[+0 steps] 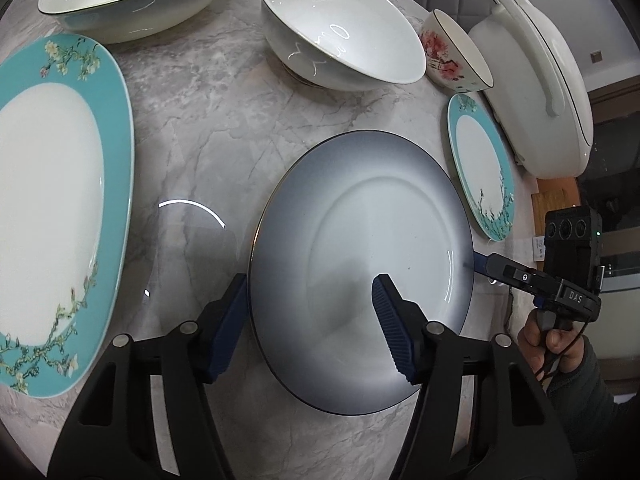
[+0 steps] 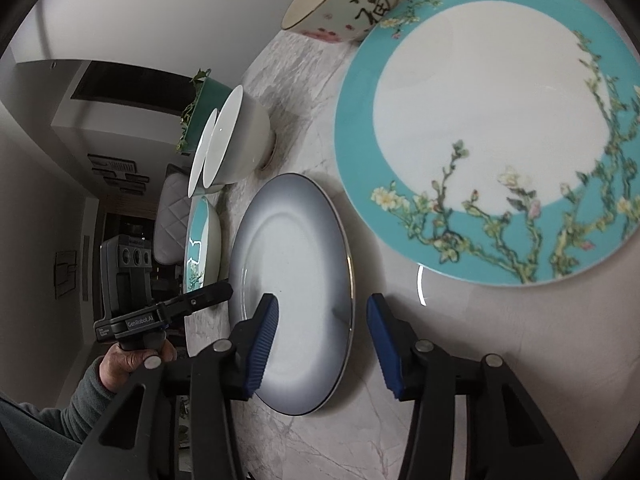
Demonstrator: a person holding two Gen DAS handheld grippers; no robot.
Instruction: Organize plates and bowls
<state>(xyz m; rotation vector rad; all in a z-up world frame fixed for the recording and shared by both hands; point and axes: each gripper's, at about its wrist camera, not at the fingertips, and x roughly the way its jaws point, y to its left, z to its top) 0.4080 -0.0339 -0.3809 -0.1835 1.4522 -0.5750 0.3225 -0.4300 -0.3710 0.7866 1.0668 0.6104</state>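
Left to right on the marble worktop (image 1: 192,92): the big teal blossom plate (image 1: 60,208), then the grey ombre plate (image 1: 360,272) near-centre, with the left gripper (image 1: 308,320) straddling its left rim and the right gripper (image 2: 322,340) straddling its right rim, both released, pads not yet pinching. I'd seat each rim deep between the pads, squeeze evenly and lift level. Readable text: "DAS" and "GenRobot.AI" on the grippers, plus a brushed 福 on the small floral bowl (image 2: 344,0).

Dim, glare arcs, heavy fisheye warp
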